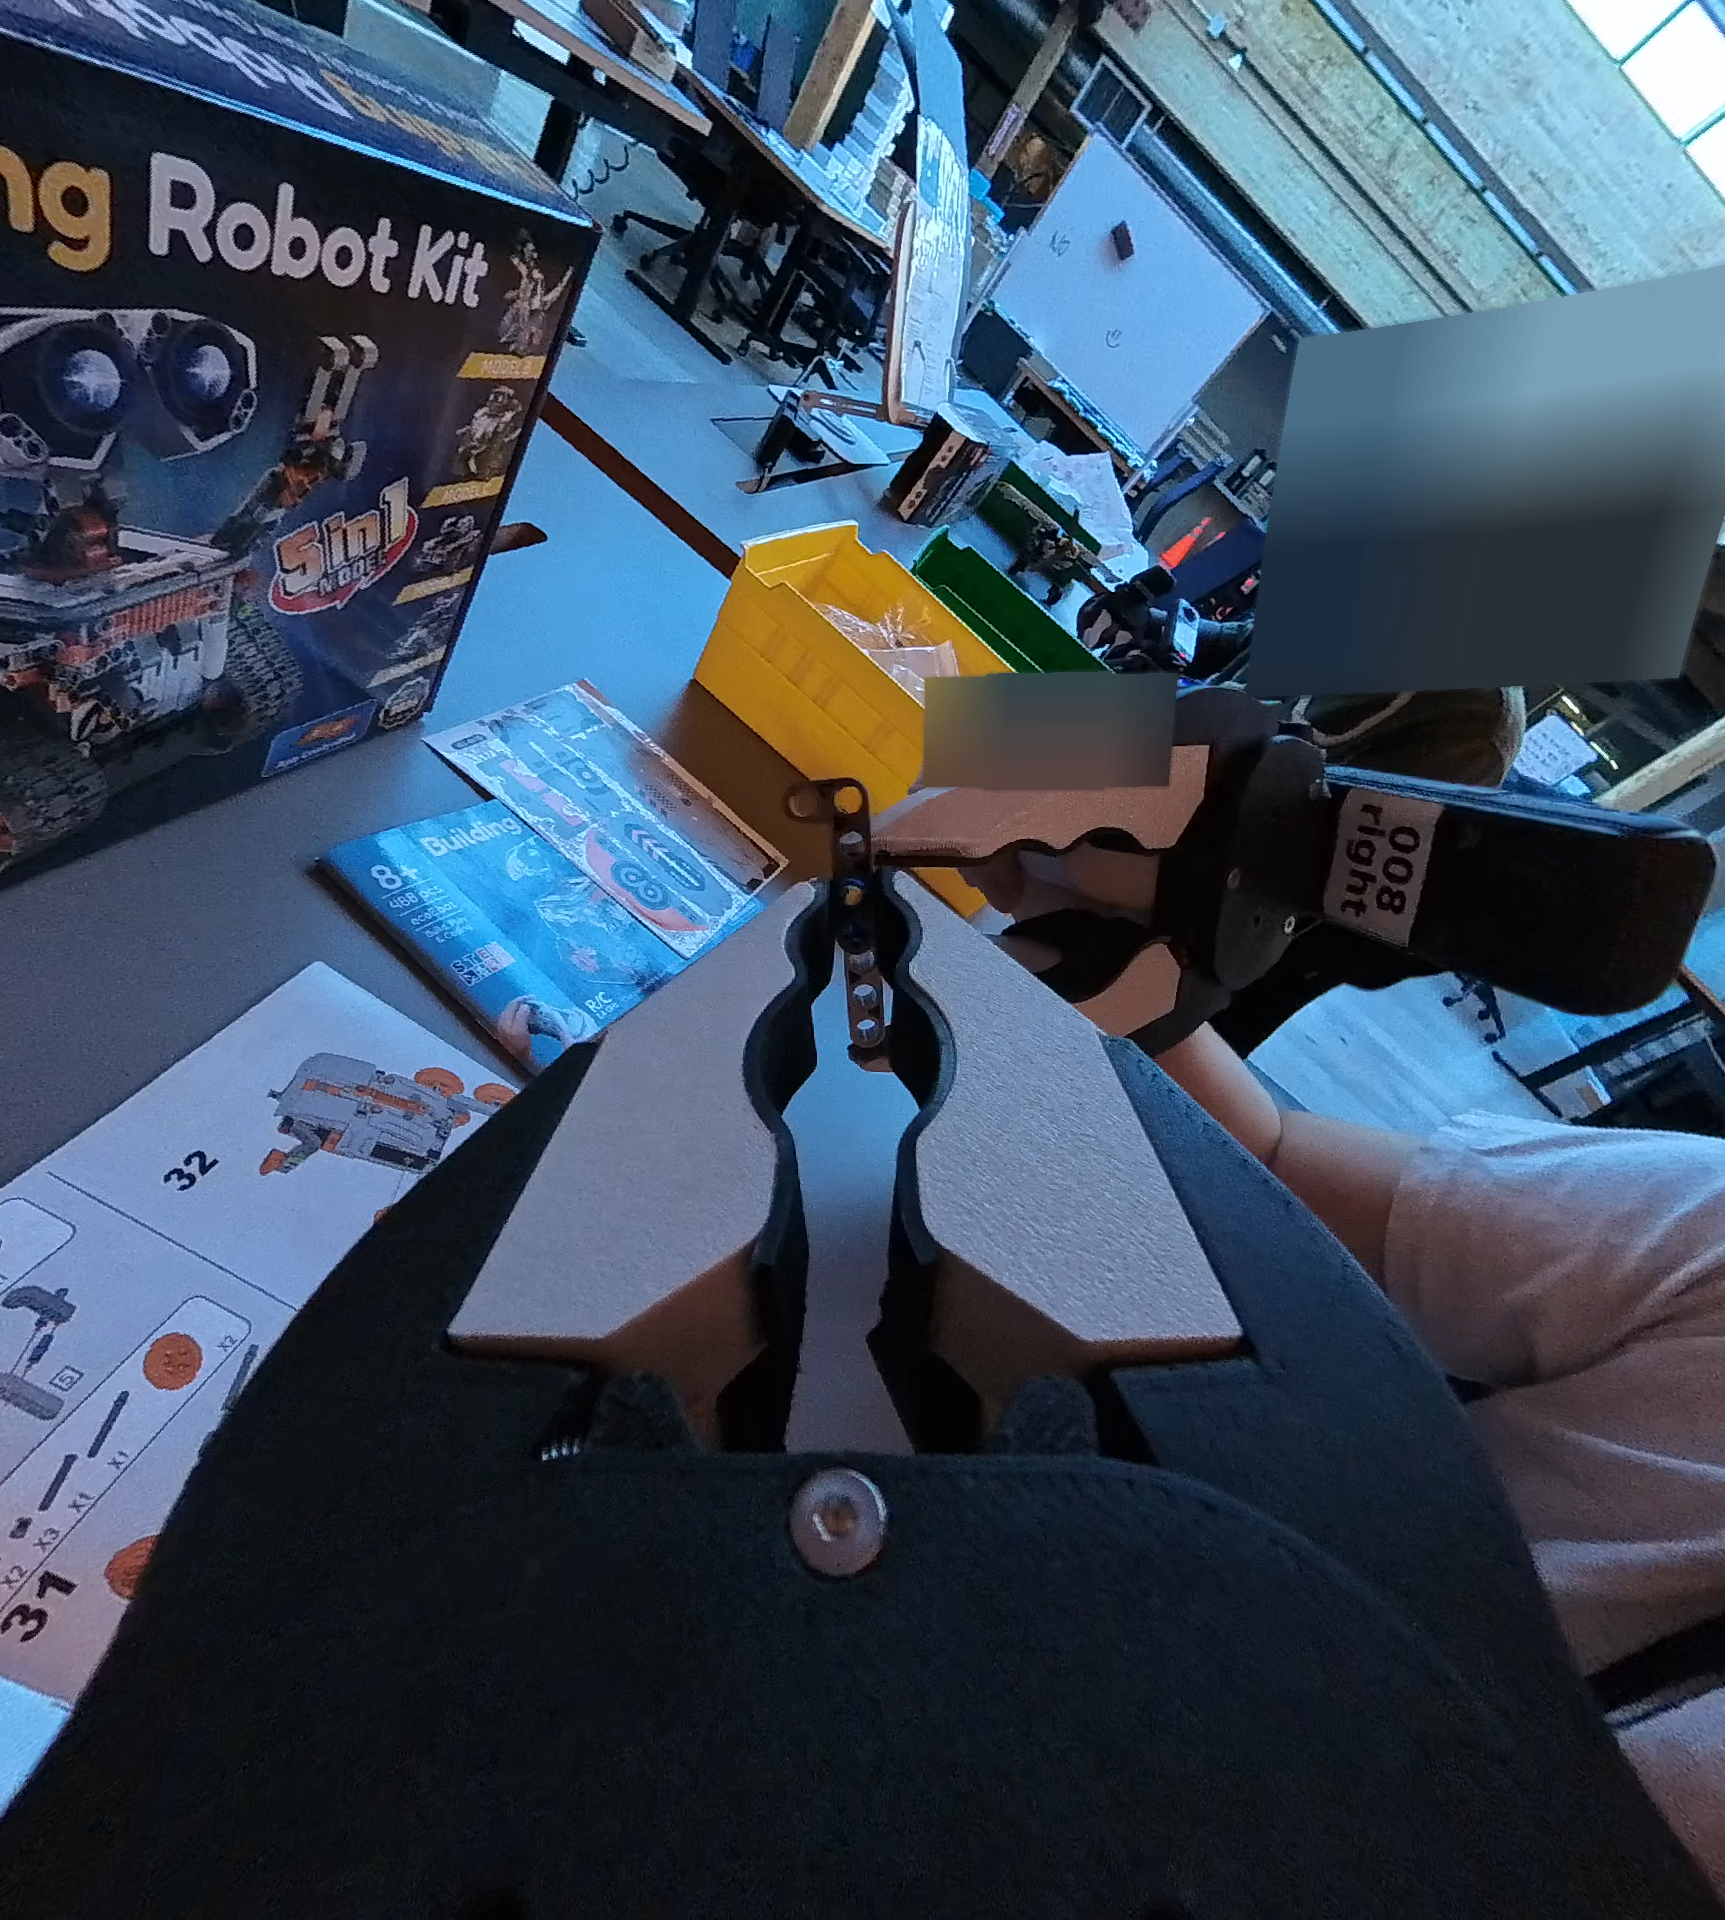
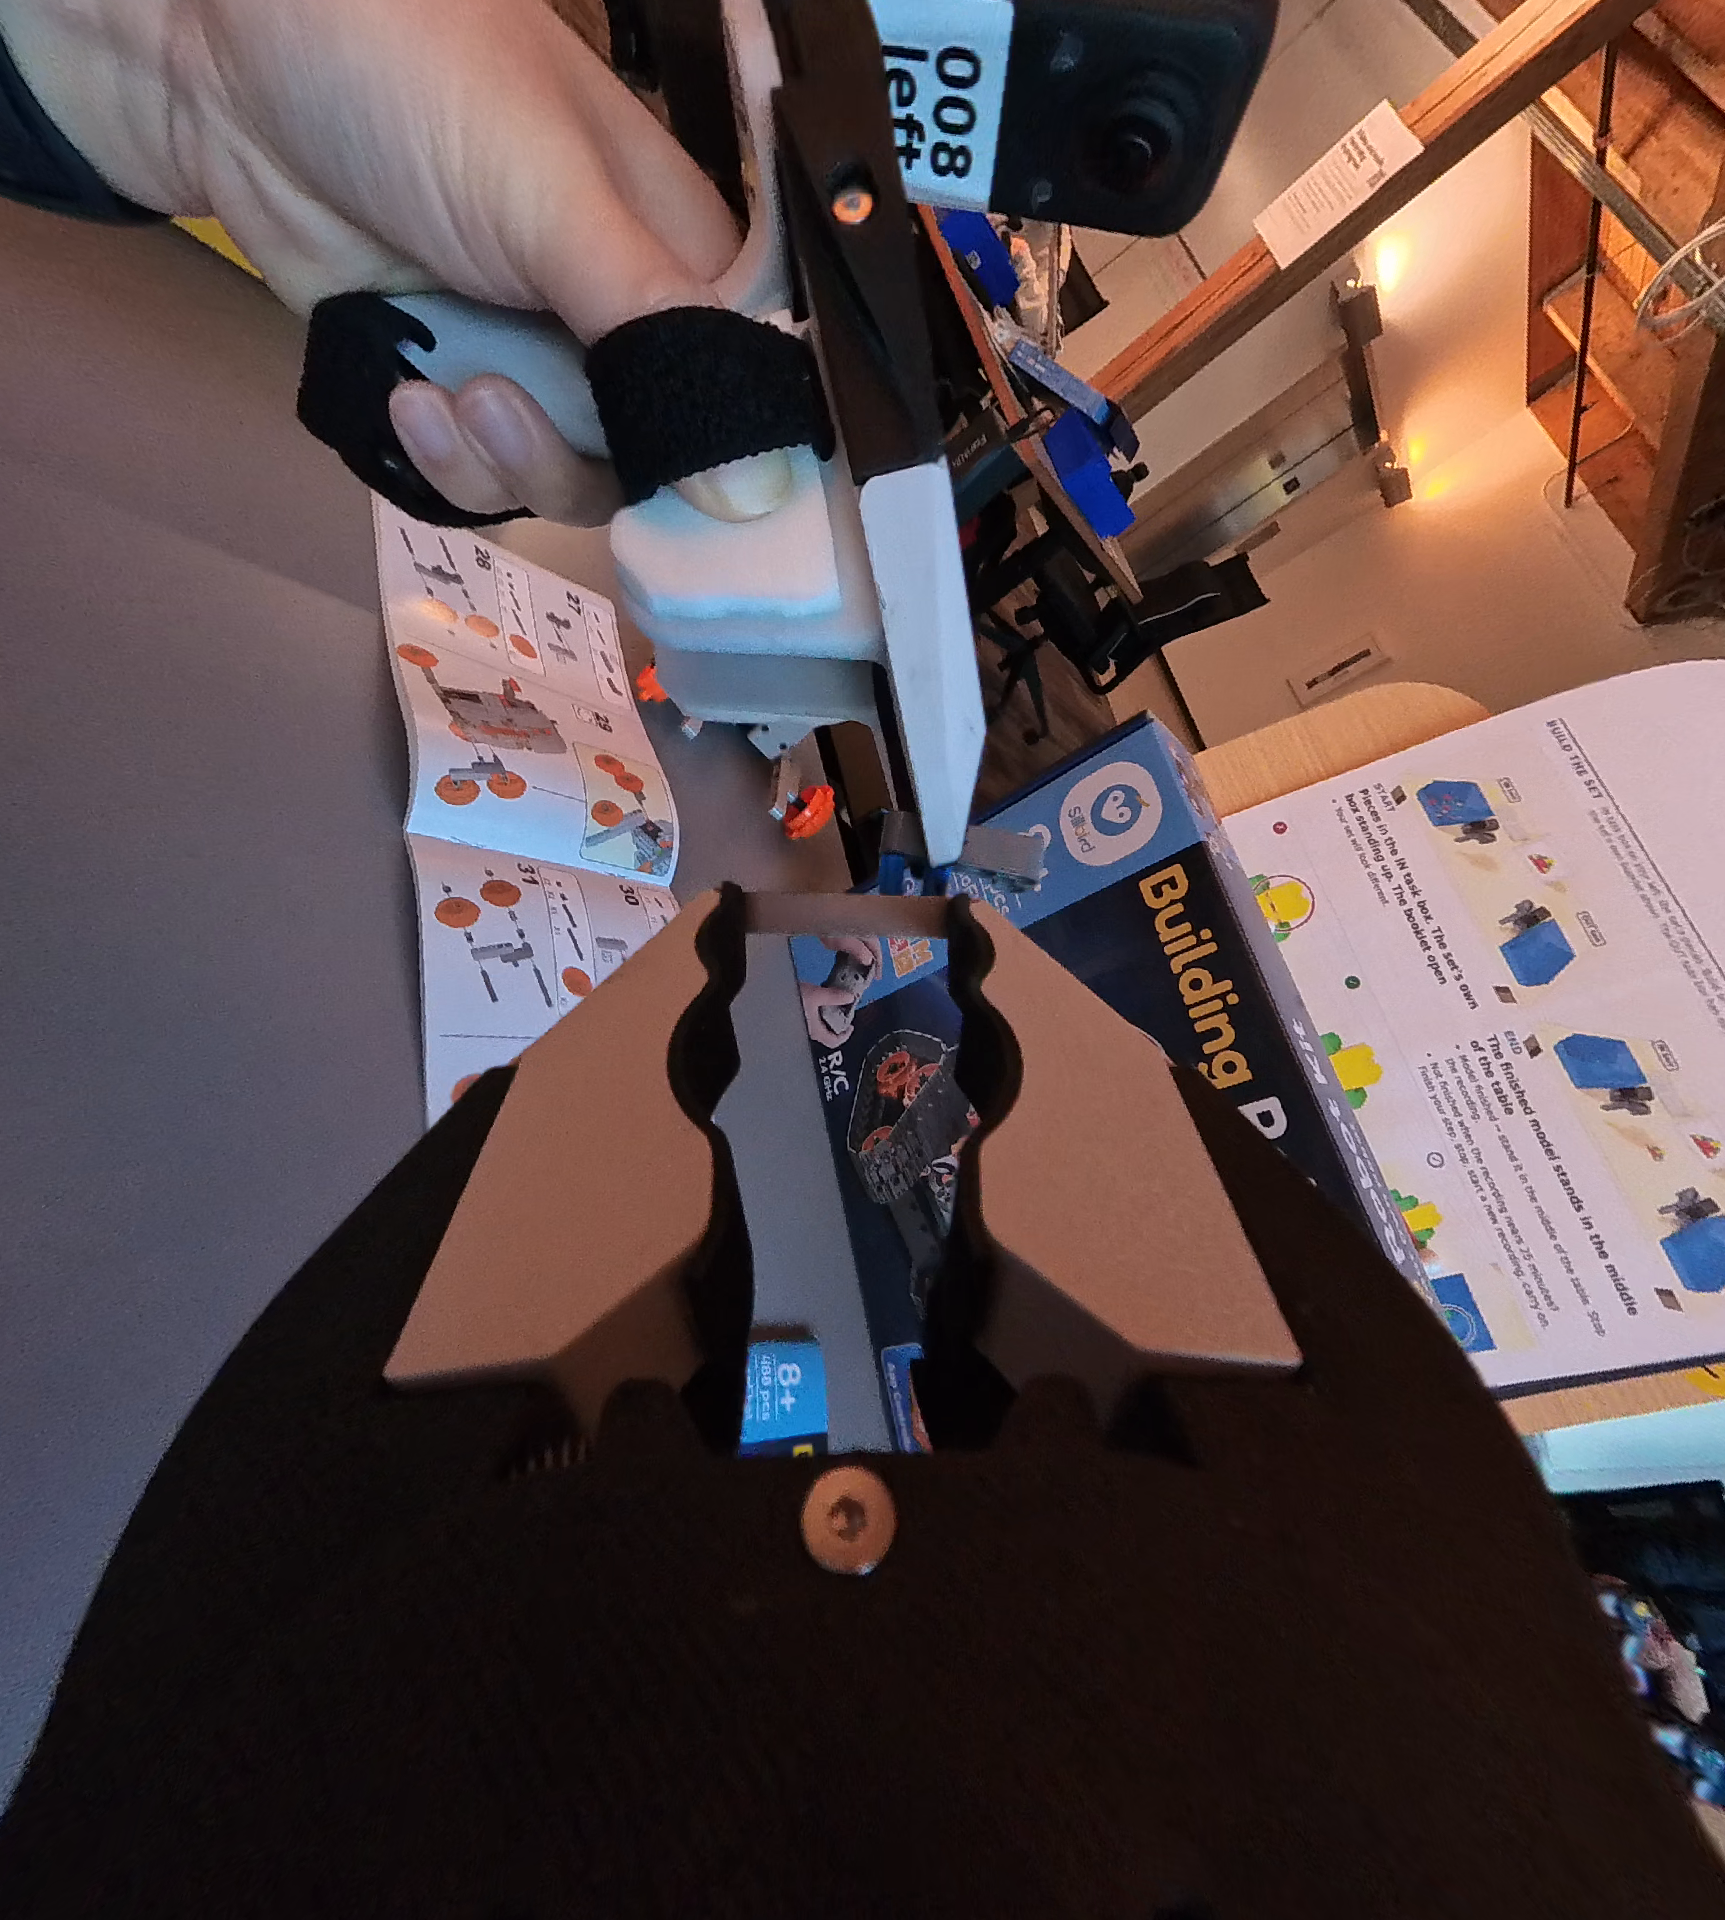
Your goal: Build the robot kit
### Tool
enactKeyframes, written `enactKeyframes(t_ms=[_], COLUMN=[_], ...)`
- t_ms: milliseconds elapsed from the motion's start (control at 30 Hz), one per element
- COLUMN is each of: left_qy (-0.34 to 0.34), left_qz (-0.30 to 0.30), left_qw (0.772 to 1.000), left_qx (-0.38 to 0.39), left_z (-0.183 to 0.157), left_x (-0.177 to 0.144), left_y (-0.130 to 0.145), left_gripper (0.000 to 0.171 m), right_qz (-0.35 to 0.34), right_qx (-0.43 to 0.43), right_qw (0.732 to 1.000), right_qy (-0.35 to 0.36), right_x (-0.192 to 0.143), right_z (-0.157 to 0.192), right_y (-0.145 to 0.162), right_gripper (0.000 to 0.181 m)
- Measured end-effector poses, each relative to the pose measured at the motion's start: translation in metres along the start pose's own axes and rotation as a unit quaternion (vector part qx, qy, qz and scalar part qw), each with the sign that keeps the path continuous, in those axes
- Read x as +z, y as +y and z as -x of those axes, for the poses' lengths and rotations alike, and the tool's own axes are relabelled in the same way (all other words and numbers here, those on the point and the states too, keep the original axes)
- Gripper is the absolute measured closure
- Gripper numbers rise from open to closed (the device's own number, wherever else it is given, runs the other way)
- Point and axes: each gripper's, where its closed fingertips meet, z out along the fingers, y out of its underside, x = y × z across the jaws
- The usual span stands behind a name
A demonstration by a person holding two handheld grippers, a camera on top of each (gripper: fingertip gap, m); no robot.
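My left gripper is shut on a slim perforated beam, grey low down and dark where it sticks out past the tips. In the right wrist view its white finger pinches a grey part with blue pins. My right gripper has its jaws partly apart, with a thin grey bar spanning the gap between the fingertips. In the left wrist view the right gripper comes in from the right and its upper fingertip touches the dark end of the beam. A hand holds the left gripper.
A dark robot kit box stands on the grey table. An open instruction booklet and a blue booklet lie beside it. A yellow bin and a green bin sit behind. Orange parts and a printed sheet show in the right wrist view. Left and right tips are no more than a few centimetres apart.
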Motion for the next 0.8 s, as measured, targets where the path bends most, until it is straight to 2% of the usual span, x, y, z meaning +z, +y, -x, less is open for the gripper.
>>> enactKeyframes(t_ms=[800], left_qy=[-0.070], left_qz=[-0.041], left_qw=[0.995], left_qx=[0.056], left_z=[0.0105], left_x=[0.0070], left_y=[-0.0090], left_gripper=[0.167], right_qz=[0.029], right_qx=[0.042], right_qw=[0.998], right_qy=[0.027], right_x=[0.0085], right_z=[-0.0094], right_y=[0.0082], right_gripper=[0.145])
